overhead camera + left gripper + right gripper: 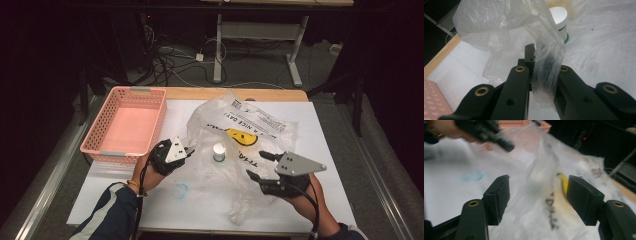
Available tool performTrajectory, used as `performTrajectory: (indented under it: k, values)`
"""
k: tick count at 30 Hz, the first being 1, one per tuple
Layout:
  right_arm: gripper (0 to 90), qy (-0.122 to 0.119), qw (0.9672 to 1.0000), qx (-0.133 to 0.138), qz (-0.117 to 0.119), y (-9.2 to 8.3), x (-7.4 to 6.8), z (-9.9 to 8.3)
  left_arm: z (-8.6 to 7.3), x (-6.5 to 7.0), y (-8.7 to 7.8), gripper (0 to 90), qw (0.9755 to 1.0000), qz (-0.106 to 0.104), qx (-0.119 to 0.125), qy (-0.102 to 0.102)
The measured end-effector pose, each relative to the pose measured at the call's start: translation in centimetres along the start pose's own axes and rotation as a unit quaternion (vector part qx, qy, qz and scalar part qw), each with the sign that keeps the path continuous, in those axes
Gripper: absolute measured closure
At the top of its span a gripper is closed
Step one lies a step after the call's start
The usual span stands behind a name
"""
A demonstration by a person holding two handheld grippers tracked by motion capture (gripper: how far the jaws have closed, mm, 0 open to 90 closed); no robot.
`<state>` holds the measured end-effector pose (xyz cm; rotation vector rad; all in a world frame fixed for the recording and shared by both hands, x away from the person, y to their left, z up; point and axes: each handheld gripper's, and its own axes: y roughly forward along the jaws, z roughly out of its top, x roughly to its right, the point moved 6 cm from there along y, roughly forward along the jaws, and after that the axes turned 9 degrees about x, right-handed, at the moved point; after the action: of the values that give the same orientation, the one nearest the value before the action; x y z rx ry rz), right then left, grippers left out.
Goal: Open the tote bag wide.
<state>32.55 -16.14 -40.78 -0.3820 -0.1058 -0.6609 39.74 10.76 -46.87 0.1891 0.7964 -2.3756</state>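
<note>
Evidently the left gripper (541, 72) was clamped shut on an edge of the clear plastic bag (240, 135) lying on the table, a small white bottle (219, 152) apparently inside. The right gripper (537, 197) stood open, empty; next it needed the opposite edge.

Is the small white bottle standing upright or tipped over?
Upright: the white bottle stands on its base inside the clear plastic bag, cap up, in the high view.

Basket (126, 125) upper left on tabletop (210, 205), plastic bag (250, 130) centre to right of it, small jar (219, 152) inside bag, frame centre.
</note>
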Motion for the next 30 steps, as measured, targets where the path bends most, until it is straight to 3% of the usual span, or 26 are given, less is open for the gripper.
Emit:
performTrajectory:
  k: [3, 6, 8, 9, 10, 11, 13, 16, 18, 20, 21, 22, 23, 24, 25, 26, 30]
  values:
    - [30.9, -0.002, 0.9993, -0.019, 0.031, -0.6, -1.6, -1.9, -0.1, 0.2, 0.2, 84.9, 1.0, -0.004, -0.005, -0.001]
    - [28.1, -0.013, 0.996, -0.055, 0.069, -0.7, -3.3, -4.5, -0.2, 0.3, 0.2, 84.9, 1.0, -0.004, -0.008, 0.002]
    - [27.8, -0.007, 0.9952, -0.061, 0.077, -0.7, -3.5, -5.2, -0.3, 0.4, 0.3, 84.8, 0.9999, -0.003, -0.012, 0.004]
    - [26.6, -0.002, 0.9935, -0.074, 0.087, -0.5, -3.7, -6.1, -0.3, 0.4, 0.3, 84.8, 0.9999, -0.004, -0.012, 0.003]
    - [25.3, -0.012, 0.9896, -0.106, 0.096, 0.1, -3.9, -7.5, -0.4, 0.4, 0.3, 84.8, 0.9999, -0.005, -0.015, 0.001]
    - [25.3, -0.012, 0.9896, -0.106, 0.096, 0.1, -3.9, -7.5, -0.4, 0.4, 0.4, 84.8, 0.9999, -0.006, -0.015, 0.0]
    - [25.1, -0.022, 0.9839, -0.14, 0.109, 0.9, -4.0, -8.9, -0.5, 0.4, 0.4, 84.8, 0.9999, -0.008, -0.015, -0.001]
    - [32.9, -0.015, 0.9815, -0.15, 0.118, 1.3, -3.9, -9.5, -0.5, 0.5, 0.6, 84.8, 0.9998, -0.011, -0.018, 0.003]
    - [50.7, -0.012, 0.9783, -0.166, 0.124, 2.0, -3.8, -10.5, -0.6, 0.6, 0.7, 84.8, 0.9997, -0.013, -0.019, 0.003]
    - [54.3, -0.009, 0.9773, -0.169, 0.128, 2.1, -3.7, -10.7, -0.6, 0.6, 0.8, 84.8, 0.9997, -0.013, -0.02, 0.004]
    - [63.8, -0.005, 0.979, -0.162, 0.124, 2.2, -3.6, -10.6, -0.6, 0.6, 0.8, 84.8, 0.9997, -0.013, -0.019, 0.004]
    - [66.7, -0.001, 0.9789, -0.165, 0.121, 2.2, -3.5, -10.6, -0.6, 0.6, 0.8, 84.8, 0.9997, -0.014, -0.018, 0.004]
    - [75.1, 0.001, 0.9782, -0.165, 0.126, 2.3, -3.5, -10.6, -0.6, 0.6, 0.7, 84.8, 0.9998, -0.014, -0.017, 0.003]
    - [83.0, -0.001, 0.9789, -0.17, 0.114, 2.3, -3.3, -10.5, -0.6, 0.5, 0.7, 84.8, 0.9998, -0.013, -0.015, 0.004]
    - [83.0, -0.001, 0.9789, -0.17, 0.114, 2.3, -3.3, -10.5, -0.6, 0.5, 0.6, 84.8, 0.9998, -0.013, -0.014, 0.004]
    - [87.3, -0.003, 0.9803, -0.164, 0.11, 2.3, -3.2, -10.3, -0.6, 0.5, 0.6, 84.8, 0.9998, -0.014, -0.012, 0.004]
    - [88.8, -0.001, 0.9853, -0.142, 0.095, 2.1, -2.7, -9.6, -0.4, 0.3, 0.3, 84.9, 0.9999, -0.012, -0.002, 0.001]
